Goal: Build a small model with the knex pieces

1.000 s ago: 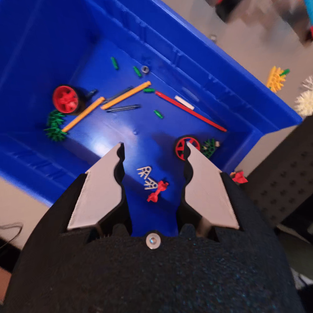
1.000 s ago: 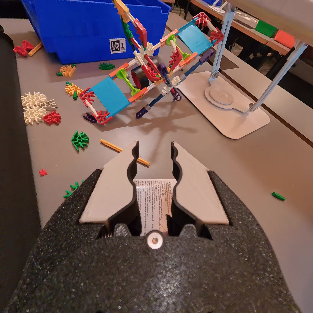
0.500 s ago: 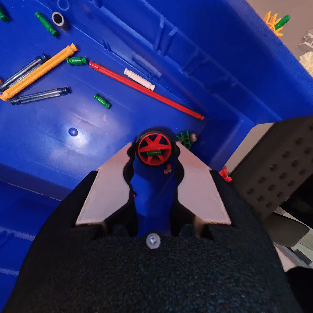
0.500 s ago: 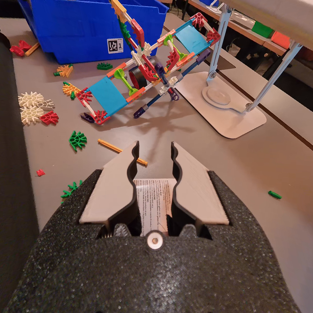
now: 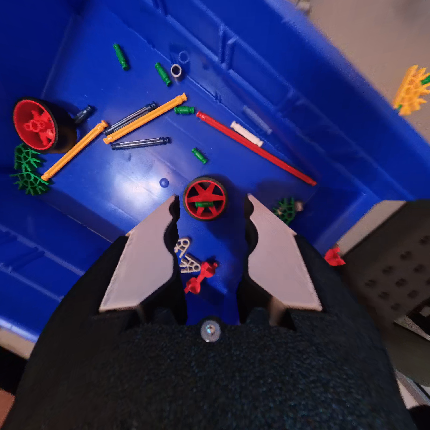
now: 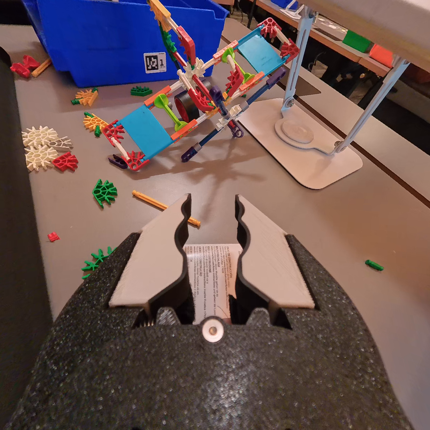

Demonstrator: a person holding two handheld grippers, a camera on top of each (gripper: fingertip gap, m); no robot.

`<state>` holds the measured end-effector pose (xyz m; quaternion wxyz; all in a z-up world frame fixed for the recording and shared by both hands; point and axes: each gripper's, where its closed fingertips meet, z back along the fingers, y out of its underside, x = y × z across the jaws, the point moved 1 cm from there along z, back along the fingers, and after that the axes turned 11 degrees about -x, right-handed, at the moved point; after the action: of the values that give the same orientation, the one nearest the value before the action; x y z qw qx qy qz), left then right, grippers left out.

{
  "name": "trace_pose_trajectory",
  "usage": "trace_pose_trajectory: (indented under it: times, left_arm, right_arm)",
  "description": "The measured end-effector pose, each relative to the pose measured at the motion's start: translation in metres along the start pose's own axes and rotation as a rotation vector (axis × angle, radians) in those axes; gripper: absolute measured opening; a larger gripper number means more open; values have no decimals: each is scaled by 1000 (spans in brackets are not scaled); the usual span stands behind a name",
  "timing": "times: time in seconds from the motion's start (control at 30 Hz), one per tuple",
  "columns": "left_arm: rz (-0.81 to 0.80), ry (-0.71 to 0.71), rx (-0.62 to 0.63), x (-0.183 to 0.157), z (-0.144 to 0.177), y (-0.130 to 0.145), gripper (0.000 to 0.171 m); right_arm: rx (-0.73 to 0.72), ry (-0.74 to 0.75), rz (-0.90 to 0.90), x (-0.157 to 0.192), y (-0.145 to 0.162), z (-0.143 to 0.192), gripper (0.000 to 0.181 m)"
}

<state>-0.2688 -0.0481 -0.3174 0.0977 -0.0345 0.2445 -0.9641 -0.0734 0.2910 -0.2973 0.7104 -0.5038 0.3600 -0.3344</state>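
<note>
My left gripper (image 5: 212, 197) is open inside a blue bin (image 5: 267, 58), just above its floor. A small black wheel with a red spoked hub (image 5: 204, 197) lies flat on the floor between the fingertips, nearer the left one, with a gap on both sides. Grey connectors (image 5: 186, 256) and a red piece (image 5: 201, 277) lie between the fingers lower down. My right gripper (image 6: 213, 196) is open and empty over a grey table, above a printed sheet (image 6: 209, 267). An orange rod (image 6: 151, 201) lies behind its left finger.
In the bin lie a bigger red wheel (image 5: 35, 125), orange rods (image 5: 144, 118), a long red rod (image 5: 256, 149) and green connectors (image 5: 285, 209). On the table stand a colourful rod-and-panel model (image 6: 197, 97), the blue bin (image 6: 104, 35), a white stand base (image 6: 302, 151) and loose connectors (image 6: 104, 192). About 40 centimeters separates my left fingertips from my right. Measured from the fingertips, the orange rod (image 6: 151, 201) is 7 centimeters or so from the right gripper and 30 centimeters from the left.
Half a second ago my left fingers were closed in on the small wheel; now they have opened wide and pulled back up, and the wheel lies on the bin floor. The right gripper barely moved.
</note>
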Motion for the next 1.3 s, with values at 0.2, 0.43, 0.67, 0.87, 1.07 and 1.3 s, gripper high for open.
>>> trace_pose_trajectory:
  times: [0.2, 0.43, 0.67, 0.87, 1.07, 1.3]
  left_arm:
    - [-106, 196, -158, -70, 47, 2, 55]
    - [-134, 147, -49, -84, 21, 47, 34]
    - [-136, 119, -35, -71, 17, 47, 29]
    - [-134, 88, 2, -40, 16, 46, 29]
    - [-141, -20, -31, -34, 39, 32, 48]
    - [-351, 118, -206, -134, 37, -18, 50]
  right_arm:
    - [1, -3, 0, 0, 0, 0, 38]
    - [-2, -10, 10, 2, -1, -1, 37]
    - [-9, -9, 15, 3, -4, 0, 38]
    - [-17, -16, 35, 6, -7, 1, 37]
    - [-40, -21, 43, 8, -12, 3, 38]
    - [-65, -46, 55, 15, -20, 3, 37]
